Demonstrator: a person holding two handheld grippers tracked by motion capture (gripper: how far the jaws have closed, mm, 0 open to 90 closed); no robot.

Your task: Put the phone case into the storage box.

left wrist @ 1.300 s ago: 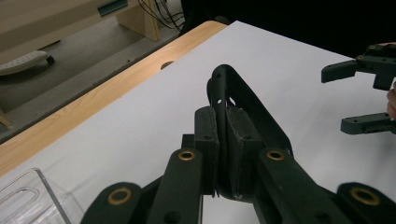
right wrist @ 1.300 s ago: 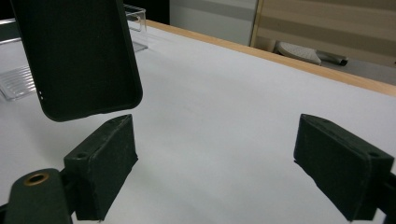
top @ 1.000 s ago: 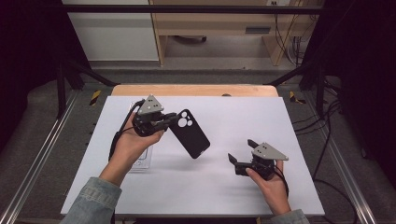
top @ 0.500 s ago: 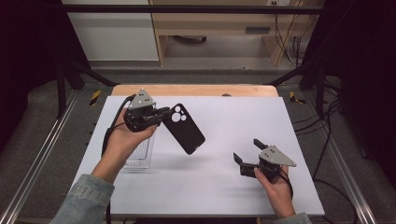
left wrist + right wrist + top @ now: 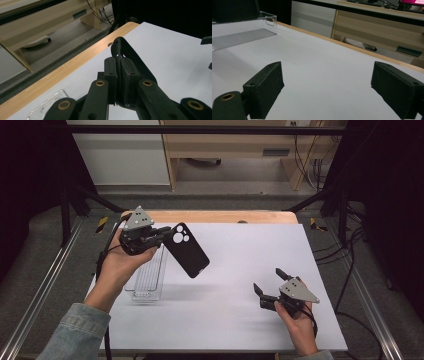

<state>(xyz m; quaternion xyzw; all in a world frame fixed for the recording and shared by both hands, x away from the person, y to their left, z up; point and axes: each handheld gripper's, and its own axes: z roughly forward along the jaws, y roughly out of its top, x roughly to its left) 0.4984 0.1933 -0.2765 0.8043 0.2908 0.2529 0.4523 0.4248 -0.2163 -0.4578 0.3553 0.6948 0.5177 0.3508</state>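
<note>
At the upper left, the left gripper [image 5: 161,236] is pinching a black phone case [image 5: 186,249], seemingly above the table [image 5: 240,270]; lower right, the right gripper [image 5: 268,282] is resting wide apart, holding nothing.

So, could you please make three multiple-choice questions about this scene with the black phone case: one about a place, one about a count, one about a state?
1. Where is the clear plastic tray?
A. on the white table, below the left gripper
B. beside the right gripper
C. on the floor

2. How many round lens holes show in the black phone case?
A. one
B. three
C. six

3. In what state is the left gripper?
A. open above the tray
B. shut on the phone case
C. lying on the table

Answers:
1 A: the high view shows the tray on the white top at the person's left.
2 B: three pale holes sit in the case's upper corner.
3 B: the left gripper view shows both pads pressed on the case's edge; the case hangs above the table.
</note>
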